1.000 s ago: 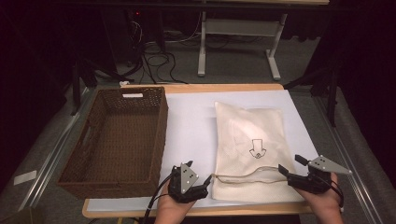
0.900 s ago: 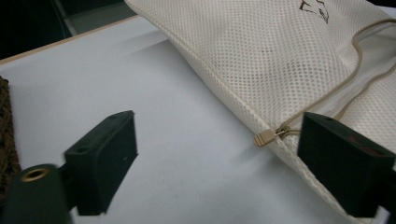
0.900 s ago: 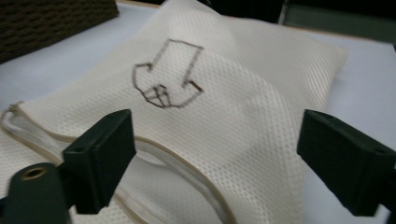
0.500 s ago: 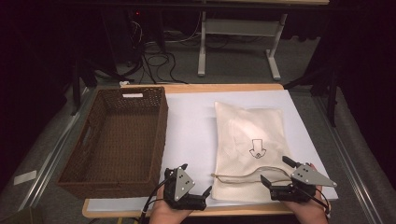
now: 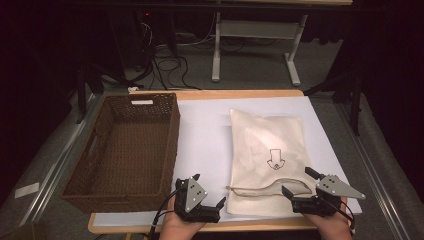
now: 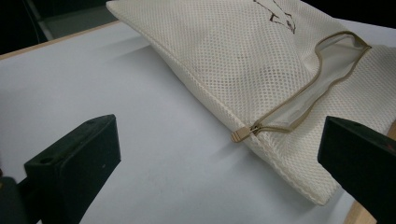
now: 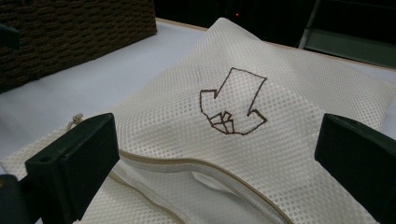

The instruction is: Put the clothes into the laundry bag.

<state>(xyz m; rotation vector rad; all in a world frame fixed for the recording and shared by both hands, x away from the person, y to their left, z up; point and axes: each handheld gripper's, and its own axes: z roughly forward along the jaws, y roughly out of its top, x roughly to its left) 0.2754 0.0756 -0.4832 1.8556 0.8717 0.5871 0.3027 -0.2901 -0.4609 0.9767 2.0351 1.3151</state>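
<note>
One mesh bag (image 5: 265, 150) (one basket (image 5: 125, 150))

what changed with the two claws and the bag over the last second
The right claw slid left along the near edge toward the mesh bag, its jaws opening wide with nothing between them. The left claw barely shifted, and its jaws also opened, empty. The bag, its part-open zipper and the basket stayed put.

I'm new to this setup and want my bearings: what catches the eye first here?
A cream mesh bag lies flat on the white table, its zipper partly open at the near edge. Left of it stands a brown wicker basket. The left gripper and right gripper sit open at the bag's near corners.
</note>
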